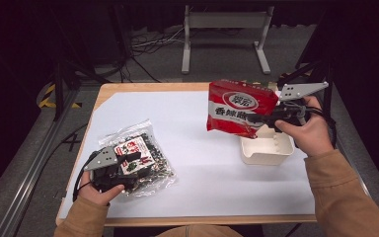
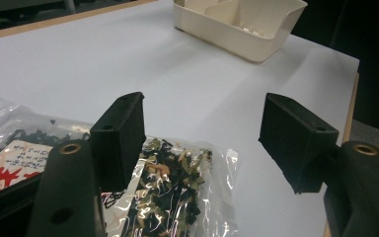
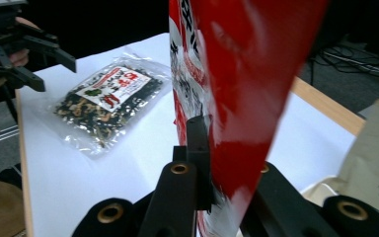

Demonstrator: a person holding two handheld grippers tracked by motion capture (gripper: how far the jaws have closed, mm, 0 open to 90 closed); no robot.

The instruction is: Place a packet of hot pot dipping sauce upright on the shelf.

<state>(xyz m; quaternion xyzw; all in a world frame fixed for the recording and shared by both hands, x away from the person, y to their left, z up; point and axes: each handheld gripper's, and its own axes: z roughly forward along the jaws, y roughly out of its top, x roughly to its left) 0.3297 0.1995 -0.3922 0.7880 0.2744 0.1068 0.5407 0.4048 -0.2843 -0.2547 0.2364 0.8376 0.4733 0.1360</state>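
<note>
My right gripper [image 1: 269, 117] clamps the red packet [image 1: 239, 107] above the white bin [image 1: 266, 150]; my left gripper [image 1: 128, 160], jaws released, hovers over the clear bag [image 1: 150, 168], well apart from the bin.

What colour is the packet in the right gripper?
Red with a white logo and lettering; the high view shows it best.

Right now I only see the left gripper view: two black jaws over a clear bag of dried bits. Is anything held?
Observer: No. The left gripper is open above the clear bag of dried mix, which lies flat on the table.
Operator: And that cream bin ahead?
Observer: Above the cream bin hangs a red noodle packet.
Operator: Hangs from what?
Observer: The right gripper is shut on the packet's lower part.
</note>
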